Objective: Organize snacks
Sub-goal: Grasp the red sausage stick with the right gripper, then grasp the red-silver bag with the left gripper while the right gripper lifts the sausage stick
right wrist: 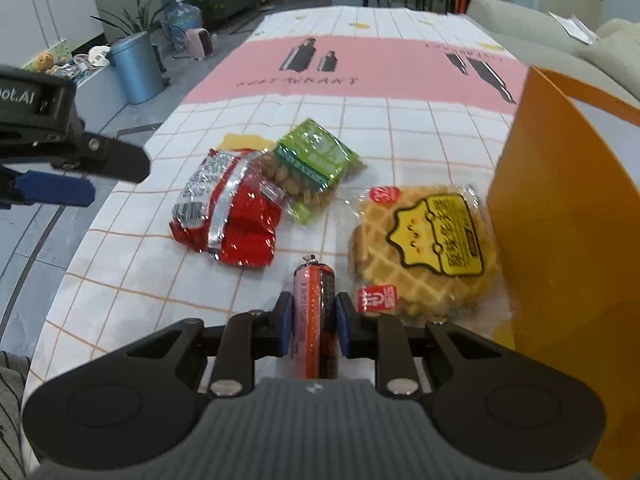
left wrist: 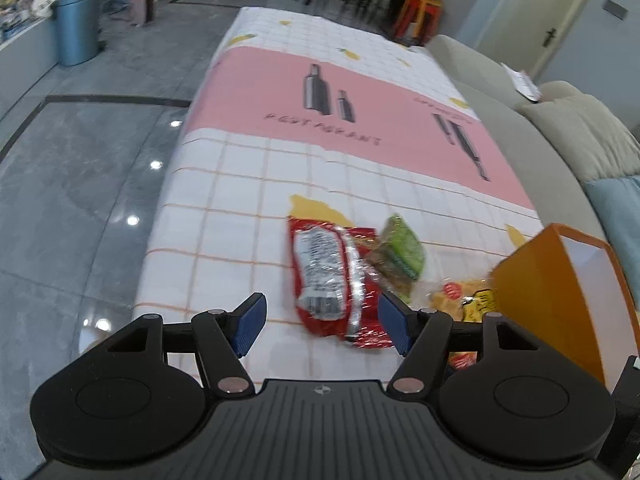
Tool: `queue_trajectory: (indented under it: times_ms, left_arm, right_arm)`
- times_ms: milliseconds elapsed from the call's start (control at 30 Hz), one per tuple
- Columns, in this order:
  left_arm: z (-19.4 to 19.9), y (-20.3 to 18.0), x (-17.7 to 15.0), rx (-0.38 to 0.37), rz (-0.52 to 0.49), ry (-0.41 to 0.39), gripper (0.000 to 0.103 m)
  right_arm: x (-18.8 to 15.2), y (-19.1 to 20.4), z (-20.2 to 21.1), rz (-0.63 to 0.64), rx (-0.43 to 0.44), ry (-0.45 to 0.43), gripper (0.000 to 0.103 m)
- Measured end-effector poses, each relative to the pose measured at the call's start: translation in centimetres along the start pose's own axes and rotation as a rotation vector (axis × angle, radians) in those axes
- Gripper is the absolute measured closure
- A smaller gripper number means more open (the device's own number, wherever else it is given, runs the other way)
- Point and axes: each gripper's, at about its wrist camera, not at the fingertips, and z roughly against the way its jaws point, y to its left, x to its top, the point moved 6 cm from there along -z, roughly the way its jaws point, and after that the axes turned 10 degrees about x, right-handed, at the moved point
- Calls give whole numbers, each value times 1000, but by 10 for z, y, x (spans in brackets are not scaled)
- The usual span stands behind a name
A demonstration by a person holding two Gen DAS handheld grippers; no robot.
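Note:
My right gripper (right wrist: 312,324) is shut on a red sausage stick (right wrist: 314,312), held just above the table. Beside it lies a wrapped waffle (right wrist: 424,252) with a yellow label, next to an orange box (right wrist: 560,248) standing at the right. A red snack bag (right wrist: 230,212) and a green peanut bag (right wrist: 316,160) lie farther out. My left gripper (left wrist: 320,324) is open and empty, hovering over the near end of the red bag (left wrist: 332,280). The green bag (left wrist: 400,254), the waffle (left wrist: 468,300) and the orange box (left wrist: 560,292) also show in the left wrist view.
The table wears a white grid cloth (left wrist: 240,220) with a pink band (left wrist: 340,120). A grey sofa (left wrist: 540,128) runs along its right side. The tiled floor (left wrist: 80,180) and a blue bin (left wrist: 76,28) lie to the left. The left gripper's body (right wrist: 60,148) shows in the right wrist view.

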Motion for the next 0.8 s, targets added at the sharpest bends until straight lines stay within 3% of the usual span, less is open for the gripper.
queue_trajectory:
  times_ms: [233, 400, 600, 667, 733, 800]
  left_arm:
    - [2, -24, 7, -75, -93, -73, 27]
    - [-24, -35, 7, 26, -170, -26, 26]
    - [-50, -41, 9, 23, -103, 43, 24]
    - [-60, -50, 6, 71, -171, 56, 19]
    - [-69, -63, 2, 151, -296, 14, 15]
    - [-82, -72, -7, 204, -365, 36, 6]
  right_arm:
    - [-12, 2, 9, 13, 11, 28, 82]
    - [-16, -6, 14, -28, 59, 18, 82]
    - [-14, -13, 15, -75, 110, 19, 82]
    - [-14, -16, 16, -97, 124, 16, 82]
    - [-14, -16, 16, -109, 134, 12, 82]
    - [-14, -16, 17, -114, 139, 8, 82]
